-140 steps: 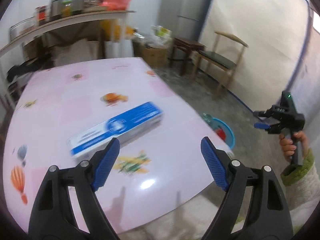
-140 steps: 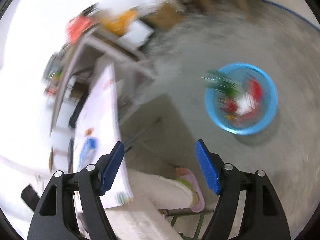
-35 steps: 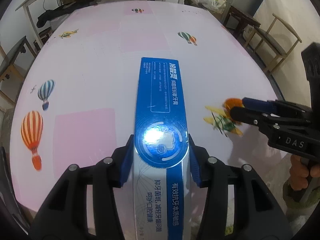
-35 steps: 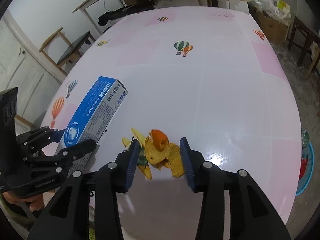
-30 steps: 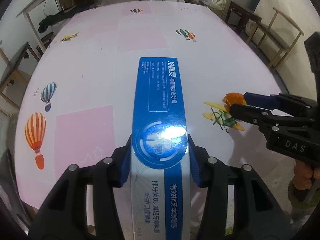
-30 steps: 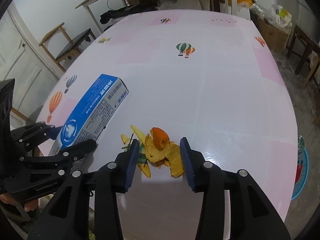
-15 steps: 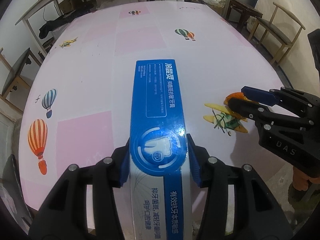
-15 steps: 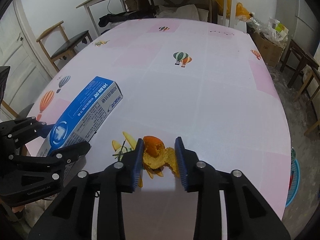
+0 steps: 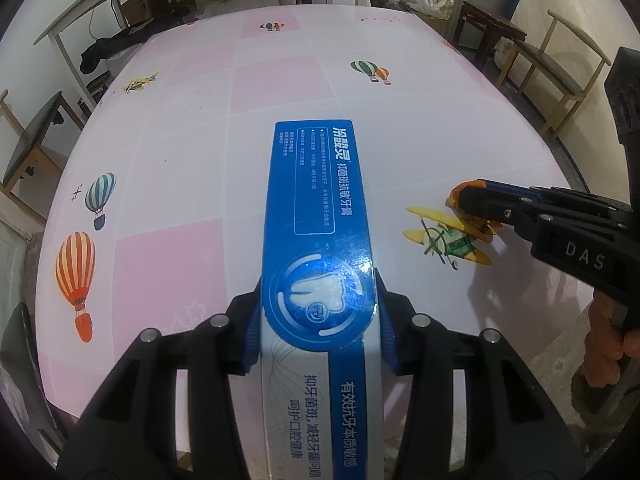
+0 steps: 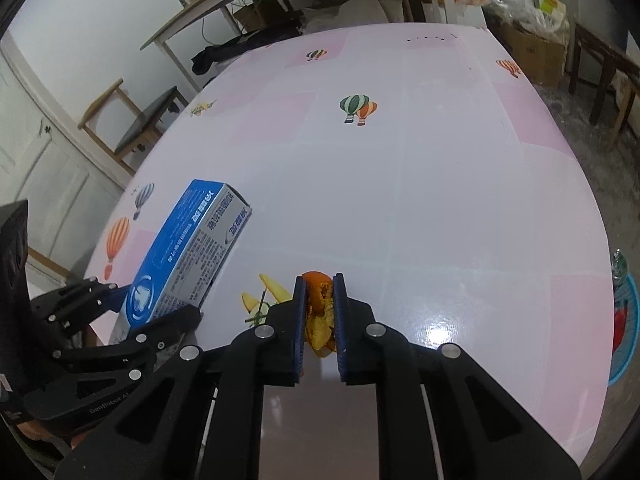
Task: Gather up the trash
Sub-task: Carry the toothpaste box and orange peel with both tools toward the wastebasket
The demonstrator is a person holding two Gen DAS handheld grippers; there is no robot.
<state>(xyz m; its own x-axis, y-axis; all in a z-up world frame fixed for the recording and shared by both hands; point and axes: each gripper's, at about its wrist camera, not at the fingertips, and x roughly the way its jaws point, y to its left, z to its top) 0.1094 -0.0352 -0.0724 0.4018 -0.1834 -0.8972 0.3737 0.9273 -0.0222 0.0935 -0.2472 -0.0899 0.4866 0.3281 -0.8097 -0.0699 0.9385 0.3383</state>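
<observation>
A pink worktop [image 10: 440,200] printed with balloons and small planes fills both wrist views. On the left, the left hand-held gripper [image 9: 318,330] holds a long blue and white toothpaste box [image 9: 316,240]; its pads press the box's two long sides near the nearer end, and the far end reaches out over the worktop, seemingly raised off it. To the right, the right hand-held gripper [image 10: 319,320] is closing on a piece of orange peel [image 10: 318,304]; the peel sits between the narrow jaws, pinched by the pads, over a printed yellow plane [image 10: 264,294], and whether it has left the surface cannot be told. At the far right edge, down on the floor, a sliver of a blue basket [image 10: 624,320] shows beside the worktop. The step in hand looks like securing both pieces of trash before carrying them off. To do it well, the right jaws should finish closing firmly, since peel is soft, ragged and may tear or slip, then lift straight up before swinging away. The box, held near one end, may droop or twist, so a level, unhurried carry suits it. Both grippers work near the worktop's near edge. The surface beyond them lies bare, and the way rightward toward the basket looks open, with chairs standing well apart.
</observation>
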